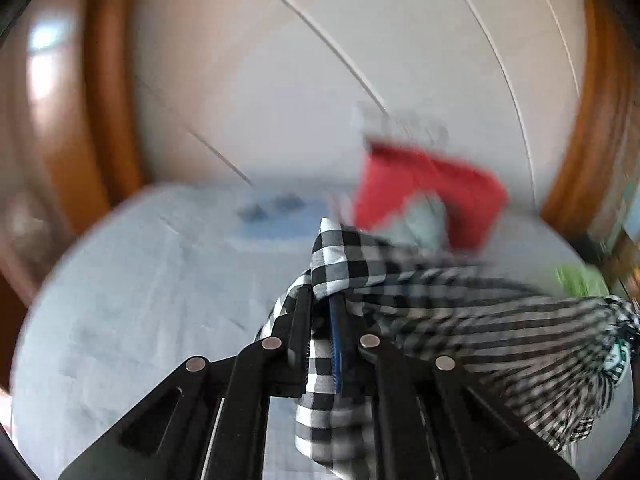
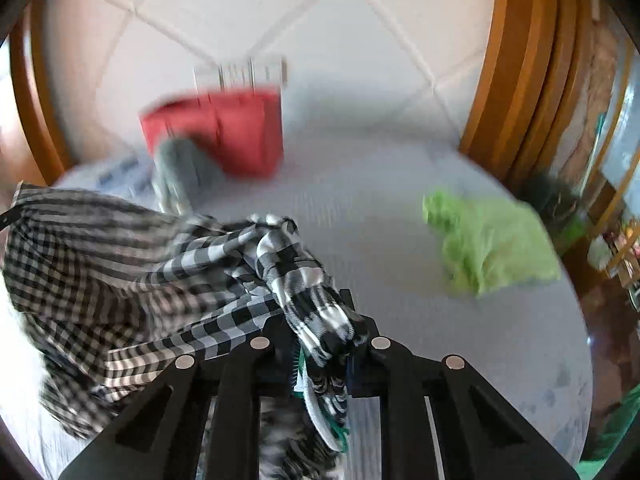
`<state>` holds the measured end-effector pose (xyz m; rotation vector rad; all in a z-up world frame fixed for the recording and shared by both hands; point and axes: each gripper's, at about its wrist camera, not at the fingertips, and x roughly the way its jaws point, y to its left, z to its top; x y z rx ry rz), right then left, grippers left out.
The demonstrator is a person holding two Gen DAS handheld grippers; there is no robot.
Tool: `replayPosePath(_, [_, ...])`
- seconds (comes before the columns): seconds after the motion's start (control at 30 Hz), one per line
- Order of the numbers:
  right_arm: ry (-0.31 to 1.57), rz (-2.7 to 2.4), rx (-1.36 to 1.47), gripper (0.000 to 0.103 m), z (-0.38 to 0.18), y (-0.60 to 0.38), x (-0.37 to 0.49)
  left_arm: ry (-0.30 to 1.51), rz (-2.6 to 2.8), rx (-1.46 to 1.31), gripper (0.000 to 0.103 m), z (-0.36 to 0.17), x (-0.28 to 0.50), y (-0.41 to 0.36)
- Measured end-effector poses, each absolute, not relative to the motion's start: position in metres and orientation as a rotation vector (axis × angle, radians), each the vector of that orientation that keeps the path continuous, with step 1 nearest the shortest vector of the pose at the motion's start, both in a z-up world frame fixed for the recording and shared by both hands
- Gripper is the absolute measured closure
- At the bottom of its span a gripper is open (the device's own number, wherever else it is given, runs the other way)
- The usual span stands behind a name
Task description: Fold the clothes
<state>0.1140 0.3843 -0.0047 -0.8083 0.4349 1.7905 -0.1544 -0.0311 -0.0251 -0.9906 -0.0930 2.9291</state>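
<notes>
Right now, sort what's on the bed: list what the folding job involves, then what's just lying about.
In the job:
- checked shirt
- left gripper, shut on it
- right gripper, shut on it

Lying about:
- red bag
- green cloth
- grey garment

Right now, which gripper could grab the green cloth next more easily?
Probably the right gripper: the green cloth lies ahead of it, on its side. Both grippers, left gripper too, are shut on the checked shirt.
</notes>
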Motion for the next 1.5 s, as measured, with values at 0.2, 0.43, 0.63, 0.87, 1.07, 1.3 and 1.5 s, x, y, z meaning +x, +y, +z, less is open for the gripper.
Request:
replayPosePath(0.2, [0.474, 1.883, -0.766, 0.025, 0.002, 0.419, 0.067, -0.112, 3.039, -1.050, 0.050, -0.016, -0.186, -0.085])
replayPosePath(0.43, [0.533, 1.825, -0.836, 0.021, -0.028, 0.405, 0.077, -0.213, 2.903, -1.305, 0.048, -0.074, -0.172, -0.108])
replayPosePath(0.63, [0.619, 1.760, -0.877, 0.013, -0.051, 0.392, 0.117, -0.236, 2.730, -1.443, 0.048, -0.115, -0.114, -0.082])
replayPosePath(0.87, [0.668, 1.837, -1.034, 0.013, -0.093, 0.368, 0.098, -0.199, 2.531, -1.461, 0.047, -0.146, -0.068, -0.027])
replayPosePath(1.07, [0.623, 1.878, -1.138, 0.006, -0.123, 0.358, 0.072, -0.176, 2.456, -1.518, 0.046, -0.168, -0.052, -0.003])
replayPosePath(1.3, [0.627, 1.892, -1.190, 0.081, -0.151, 0.375, 0.047, -0.230, 2.539, -1.578, 0.099, -0.181, -0.059, -0.006])
replayPosePath(1.5, [0.512, 1.895, -0.957, 0.099, -0.078, 0.364, 0.065, -0.194, 2.818, -1.297, 0.100, -0.090, -0.058, -0.046])
